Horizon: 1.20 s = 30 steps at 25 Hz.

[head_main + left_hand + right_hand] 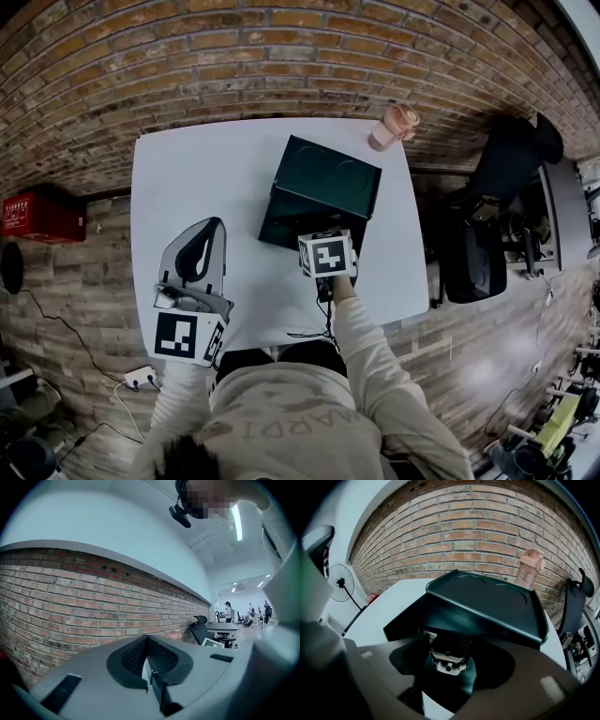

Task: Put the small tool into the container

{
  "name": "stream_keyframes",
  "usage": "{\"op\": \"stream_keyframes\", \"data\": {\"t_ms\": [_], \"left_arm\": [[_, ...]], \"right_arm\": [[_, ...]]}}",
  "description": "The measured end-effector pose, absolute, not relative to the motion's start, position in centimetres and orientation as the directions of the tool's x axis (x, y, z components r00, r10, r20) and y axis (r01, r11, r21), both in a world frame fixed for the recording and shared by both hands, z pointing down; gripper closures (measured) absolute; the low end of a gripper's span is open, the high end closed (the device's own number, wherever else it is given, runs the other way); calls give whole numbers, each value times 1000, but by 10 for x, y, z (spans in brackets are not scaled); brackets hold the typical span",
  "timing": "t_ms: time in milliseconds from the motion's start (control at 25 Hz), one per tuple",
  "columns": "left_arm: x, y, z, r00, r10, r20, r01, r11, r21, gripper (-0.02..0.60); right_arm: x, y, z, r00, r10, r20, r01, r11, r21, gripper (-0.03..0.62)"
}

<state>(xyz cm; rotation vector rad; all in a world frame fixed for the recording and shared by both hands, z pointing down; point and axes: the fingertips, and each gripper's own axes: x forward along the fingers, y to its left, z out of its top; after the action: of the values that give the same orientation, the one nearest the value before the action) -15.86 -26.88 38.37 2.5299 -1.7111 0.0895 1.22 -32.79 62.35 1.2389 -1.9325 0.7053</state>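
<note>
A dark green container (319,192) stands in the middle of the white table (187,169), its lid (487,599) raised. My right gripper (450,651) is at the container's near side, shut on the small tool (449,662), a silver metal piece with a black body. The tool hangs under the lid at the container's open front. In the head view the right gripper's marker cube (327,255) hides its jaws and the tool. My left gripper (216,228) is over the table's left part, tilted up toward the brick wall, jaws shut and empty (147,641).
A pink bottle (394,125) stands at the table's far right corner. A black office chair with dark clothing on it (497,187) is to the right of the table. A red box (42,214) and a power strip (141,377) lie on the floor at left.
</note>
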Motion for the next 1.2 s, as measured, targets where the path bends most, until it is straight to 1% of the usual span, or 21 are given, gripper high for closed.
{"op": "stream_keyframes", "data": {"t_ms": [320, 400, 440, 520, 640, 680, 1200], "left_arm": [[-161, -261, 380, 373, -923, 89, -928, -372, 32, 575], [-160, -260, 378, 377, -922, 85, -926, -376, 30, 575], [-159, -259, 377, 380, -921, 83, -925, -379, 28, 575], [-157, -257, 375, 385, -919, 78, -923, -385, 25, 575], [-156, -254, 372, 393, -917, 71, -920, -392, 21, 575], [-155, -252, 371, 395, -916, 68, -919, -395, 20, 575], [-137, -227, 355, 444, -895, 32, -896, -444, 6, 575]], "right_arm": [[9, -324, 611, -349, -559, 753, -914, 380, -142, 304], [10, -321, 604, -366, -566, 739, -912, 376, -164, 319], [10, -319, 600, -375, -570, 731, -910, 376, -174, 337], [11, -315, 591, -391, -587, 709, -907, 376, -188, 405], [14, -309, 576, -398, -633, 663, -910, 364, -199, 553], [16, -307, 571, -401, -648, 648, -910, 360, -203, 583], [32, -270, 508, -417, -770, 483, -908, 378, -182, 585]]}}
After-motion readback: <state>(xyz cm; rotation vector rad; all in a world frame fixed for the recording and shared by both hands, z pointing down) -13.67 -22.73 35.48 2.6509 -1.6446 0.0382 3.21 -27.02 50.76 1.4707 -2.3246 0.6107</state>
